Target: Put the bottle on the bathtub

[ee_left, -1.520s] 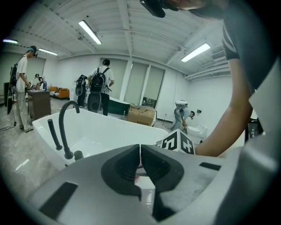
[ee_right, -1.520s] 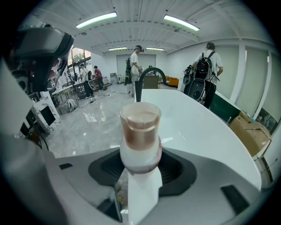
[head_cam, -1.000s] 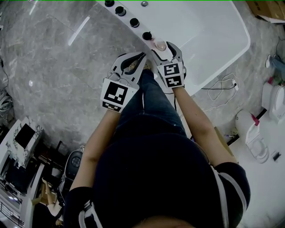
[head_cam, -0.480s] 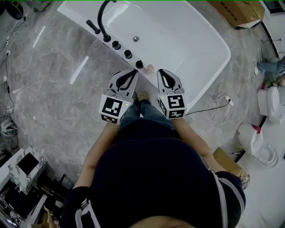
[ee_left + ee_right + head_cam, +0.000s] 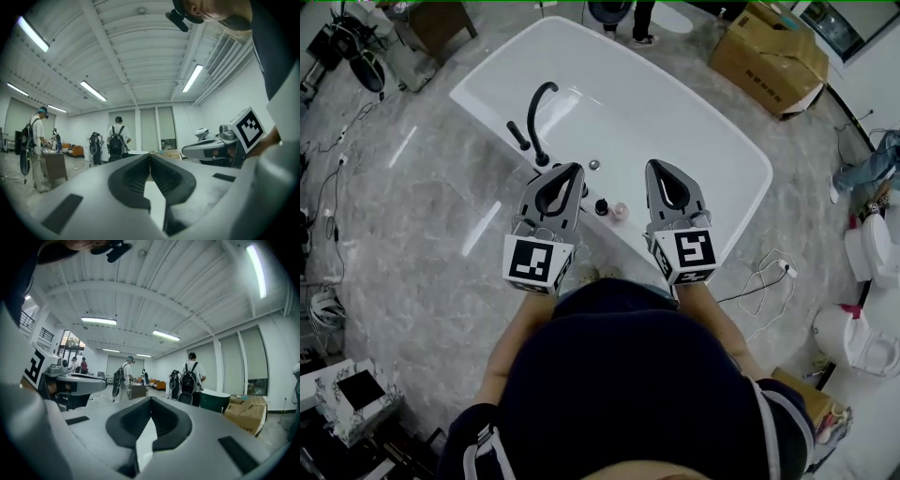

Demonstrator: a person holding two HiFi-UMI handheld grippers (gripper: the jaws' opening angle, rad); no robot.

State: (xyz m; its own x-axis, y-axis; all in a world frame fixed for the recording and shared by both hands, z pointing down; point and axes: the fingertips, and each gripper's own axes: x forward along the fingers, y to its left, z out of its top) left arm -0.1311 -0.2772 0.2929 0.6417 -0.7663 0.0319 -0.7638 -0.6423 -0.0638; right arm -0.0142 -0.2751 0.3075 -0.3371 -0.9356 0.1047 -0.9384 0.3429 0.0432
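Small pinkish bottle (image 5: pixel 620 211) on the white bathtub (image 5: pixel 712 141) rim
Left gripper (image 5: pixel 570 170) and right gripper (image 5: pixel 654 167) flank it — fingers (image 5: pixel 131 180) clenched, empty.

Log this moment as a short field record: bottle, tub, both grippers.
bottle: small, pinkish, on the bathtub rim beside a black knob
bathtub: white, black faucet on its near rim
left gripper: jaws together, holding nothing
right gripper: jaws together, holding nothing
task state: bottle appears placed, neither gripper touching it
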